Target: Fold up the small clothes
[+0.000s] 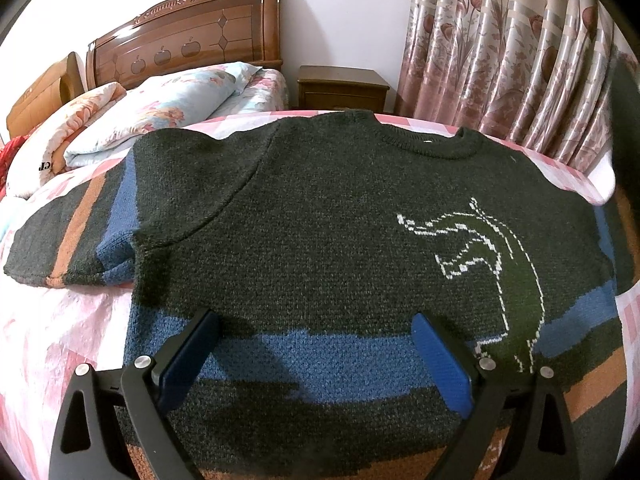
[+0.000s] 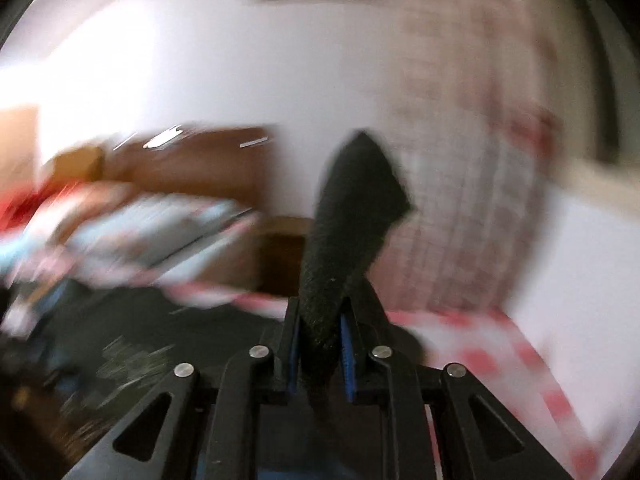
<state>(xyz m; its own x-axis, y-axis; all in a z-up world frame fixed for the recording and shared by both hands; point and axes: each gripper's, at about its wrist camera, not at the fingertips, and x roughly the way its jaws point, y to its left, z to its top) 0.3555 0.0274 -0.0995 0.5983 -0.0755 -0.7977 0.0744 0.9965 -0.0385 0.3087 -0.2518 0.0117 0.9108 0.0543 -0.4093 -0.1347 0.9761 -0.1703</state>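
Dark-green knit sweater (image 1: 320, 220) with blue and orange stripes lies spread flat on the pink checked bed (image 1: 60, 320), neckline away from the camera. The left claw (image 1: 316, 344) hovers over its lower hem, fingers spread wide. The right claw (image 2: 320, 344) is clamped on a dark sweater fold (image 2: 352, 208), background blurred.

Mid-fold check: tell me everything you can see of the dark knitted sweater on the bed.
The dark charcoal knitted sweater lies flat, front up, on the pink checked bedspread, ribbed round neck toward the curtains. Blue and orange bands cross its lower body and the sleeve spread out at left; a white outlined animal figure marks the chest. The open left gripper hangs over the blue band; contact is unclear. In the blurred right wrist view, the right gripper is shut on a fold of dark knit, apparently this sweater's.
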